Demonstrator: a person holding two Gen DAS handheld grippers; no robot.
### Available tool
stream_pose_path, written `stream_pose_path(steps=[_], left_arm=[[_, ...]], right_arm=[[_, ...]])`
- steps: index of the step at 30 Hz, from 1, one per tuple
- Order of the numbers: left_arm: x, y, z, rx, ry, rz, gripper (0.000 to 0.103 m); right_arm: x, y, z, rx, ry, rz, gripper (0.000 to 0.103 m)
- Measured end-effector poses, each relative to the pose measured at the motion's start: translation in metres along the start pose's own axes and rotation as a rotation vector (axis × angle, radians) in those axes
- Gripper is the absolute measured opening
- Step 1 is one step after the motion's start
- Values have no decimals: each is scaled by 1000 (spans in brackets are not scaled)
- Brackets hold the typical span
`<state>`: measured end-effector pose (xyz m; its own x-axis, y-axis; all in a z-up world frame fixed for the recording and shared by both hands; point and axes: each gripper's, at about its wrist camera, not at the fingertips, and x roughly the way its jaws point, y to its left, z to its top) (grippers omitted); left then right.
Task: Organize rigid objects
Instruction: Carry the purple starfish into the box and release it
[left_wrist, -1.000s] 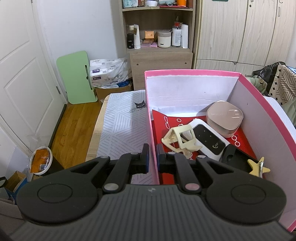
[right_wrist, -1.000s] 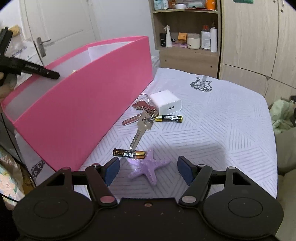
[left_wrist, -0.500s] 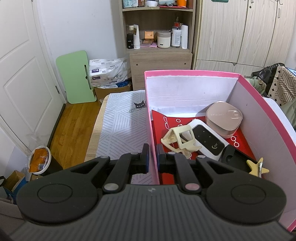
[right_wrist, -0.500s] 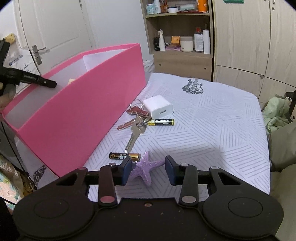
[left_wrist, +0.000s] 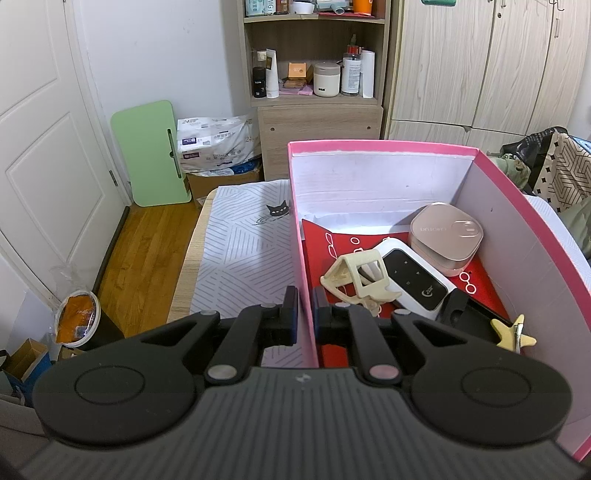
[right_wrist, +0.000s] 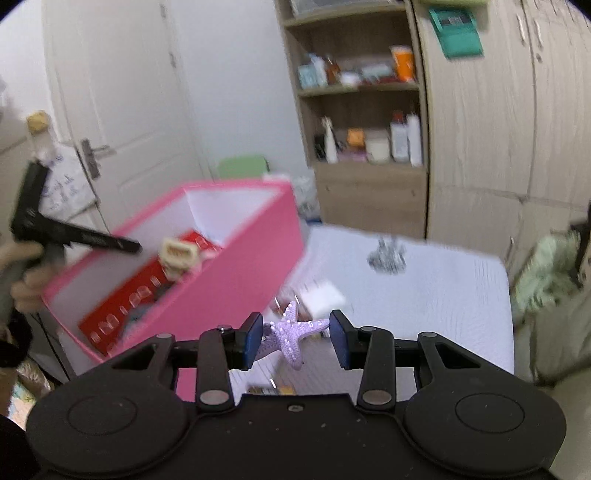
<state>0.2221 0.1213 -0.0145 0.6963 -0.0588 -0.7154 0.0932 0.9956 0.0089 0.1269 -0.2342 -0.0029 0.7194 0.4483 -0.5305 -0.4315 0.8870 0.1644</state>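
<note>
Several items (compact, remote) in pink box (left_wrist: 509, 206)

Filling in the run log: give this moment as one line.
left gripper: shut on pink box wall | right gripper: shut on purple starfish, above table

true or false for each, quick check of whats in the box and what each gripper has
1. The right gripper holds a purple starfish. True.
2. The left gripper is clamped on the wall of the pink box. True.
3. The pink box is empty. False: it holds a rose-gold case, a white device and more.
4. The yellow star clip lies on the bed. False: it is inside the box.
5. The starfish rests on the bed. False: it is lifted clear.
</note>
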Motion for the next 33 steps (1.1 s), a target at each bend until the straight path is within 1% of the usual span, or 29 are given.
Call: stream_pose_path(steps=[1, 3, 5, 7, 9, 12, 14, 17, 20, 22, 24, 27, 30, 32, 33], left_arm=[[0, 0, 0, -1, -1, 0, 8], [0, 0, 0, -3, -2, 0, 8], [0, 0, 0, -5, -2, -1, 8], [0, 1, -1, -4, -3, -2, 8], [0, 1, -1, -4, -2, -1, 8], [-1, 0, -1, 4, -8, 4, 8], [-2, -1, -1, 9, -14, 11, 8], [-3, -1, -3, 2, -18, 3, 8], [-4, 2, -3, -15, -17, -13, 8], [-3, 2, -2, -16, -18, -18, 8], [-3, 2, -2, -13, -17, -16, 8], [-3, 2, -2, -16, -14, -19, 8], [-2, 4, -2, -22, -14, -23, 8], [-2, 4, -2, -25, -13, -26, 8], [-2, 4, -2, -23, -13, -25, 8]], right_arm=[[-1, 5, 4, -15, -14, -1, 45], [-1, 14, 12, -36, -39, 38, 45], [3, 23, 21, -50, -55, 98, 45], [10, 36, 29, -74, -48, 156, 45], [21, 49, 37, -97, -14, 224, 45], [42, 69, 47, -124, 65, 325, 45], [57, 81, 51, -130, 131, 374, 45], [82, 94, 54, -115, 234, 420, 45], [102, 105, 50, -97, 323, 443, 45], [113, 111, 46, -97, 361, 447, 45], [119, 115, 42, -111, 392, 432, 45], [125, 123, 39, -164, 426, 380, 46], [123, 122, 43, -148, 419, 391, 47], [116, 116, 49, -127, 378, 393, 49], [110, 111, 53, -117, 346, 389, 52]])
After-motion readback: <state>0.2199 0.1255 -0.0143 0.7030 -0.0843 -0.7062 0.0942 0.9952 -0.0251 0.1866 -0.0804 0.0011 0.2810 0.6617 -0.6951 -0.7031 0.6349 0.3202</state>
